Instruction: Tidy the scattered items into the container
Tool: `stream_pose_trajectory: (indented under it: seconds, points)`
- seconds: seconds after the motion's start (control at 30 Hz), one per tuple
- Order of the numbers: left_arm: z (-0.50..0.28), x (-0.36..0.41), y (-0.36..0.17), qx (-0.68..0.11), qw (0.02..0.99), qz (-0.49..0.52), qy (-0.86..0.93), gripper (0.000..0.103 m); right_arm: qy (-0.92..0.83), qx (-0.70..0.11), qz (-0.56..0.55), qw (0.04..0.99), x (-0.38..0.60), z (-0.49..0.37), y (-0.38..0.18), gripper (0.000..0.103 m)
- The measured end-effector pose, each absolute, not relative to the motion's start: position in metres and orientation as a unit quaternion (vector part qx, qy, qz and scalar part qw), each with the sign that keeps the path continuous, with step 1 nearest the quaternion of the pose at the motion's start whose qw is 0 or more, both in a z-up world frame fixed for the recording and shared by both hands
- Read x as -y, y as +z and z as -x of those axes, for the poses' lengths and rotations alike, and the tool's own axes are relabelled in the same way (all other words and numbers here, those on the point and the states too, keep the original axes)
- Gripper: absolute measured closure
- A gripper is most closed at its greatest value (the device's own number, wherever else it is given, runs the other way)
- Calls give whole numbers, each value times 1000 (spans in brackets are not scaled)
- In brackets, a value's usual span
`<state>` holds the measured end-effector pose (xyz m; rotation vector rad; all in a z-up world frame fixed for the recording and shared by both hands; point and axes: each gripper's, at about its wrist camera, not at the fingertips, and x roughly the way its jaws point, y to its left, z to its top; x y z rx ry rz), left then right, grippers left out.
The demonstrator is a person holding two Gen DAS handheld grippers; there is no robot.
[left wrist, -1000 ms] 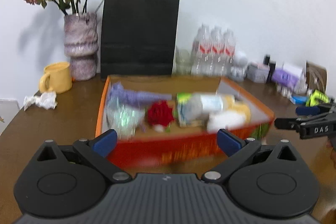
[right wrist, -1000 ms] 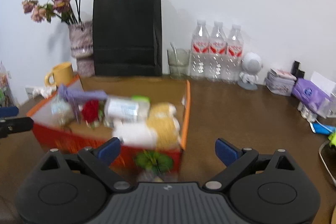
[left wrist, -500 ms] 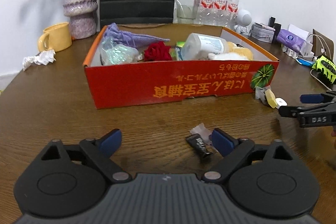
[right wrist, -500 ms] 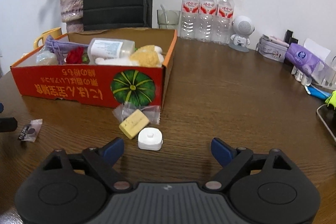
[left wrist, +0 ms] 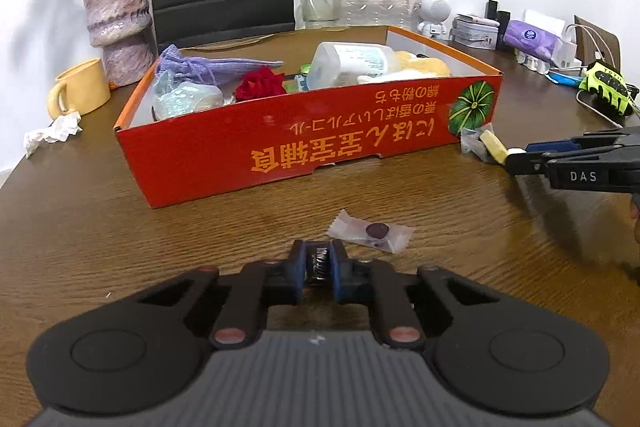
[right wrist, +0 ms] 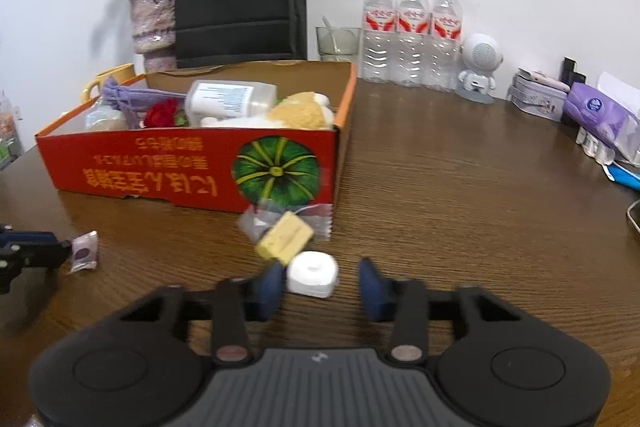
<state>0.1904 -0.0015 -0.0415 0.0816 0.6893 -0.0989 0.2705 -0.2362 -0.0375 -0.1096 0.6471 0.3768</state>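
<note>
Wood-grain brown table [left wrist: 80,227] lies under everything, and the long red cardboard box [left wrist: 304,151] with orange script and a green pumpkin print sits at its middle, far of both my tools, holding a clear plastic bottle [left wrist: 352,61], a purple cloth pouch [left wrist: 208,65] and a red fabric rose [left wrist: 260,89]. My left gripper [left wrist: 319,267] has its jaws pinched tight on a small dark sachet [left wrist: 319,261], near the table surface. Just right of it lies a clear wrapper with a dark round sweet [left wrist: 370,230]. My right gripper [right wrist: 320,285] stands partly open around a small white rounded case [right wrist: 312,273], its left pad touching. A yellow wrapped block [right wrist: 285,237] rests just beyond, against the box's near corner.
</note>
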Motion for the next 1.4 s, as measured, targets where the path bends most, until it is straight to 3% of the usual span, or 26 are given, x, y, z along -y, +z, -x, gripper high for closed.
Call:
stream_pose_trajectory:
  seconds: [0.5,0.87,1.4]
  points:
    - [-175,-12,-36,-325,945,-22,-38,92,189,-317,-17,929,255,-262,-37,77]
    - [-166,-21,2,-264,963,-22,-51,92,214,-285,-10,934,242,-246,-13,77]
    - [-259,-39,53,-191,979,45,-54,92,284,-256,2,924,132,-311,58,77]
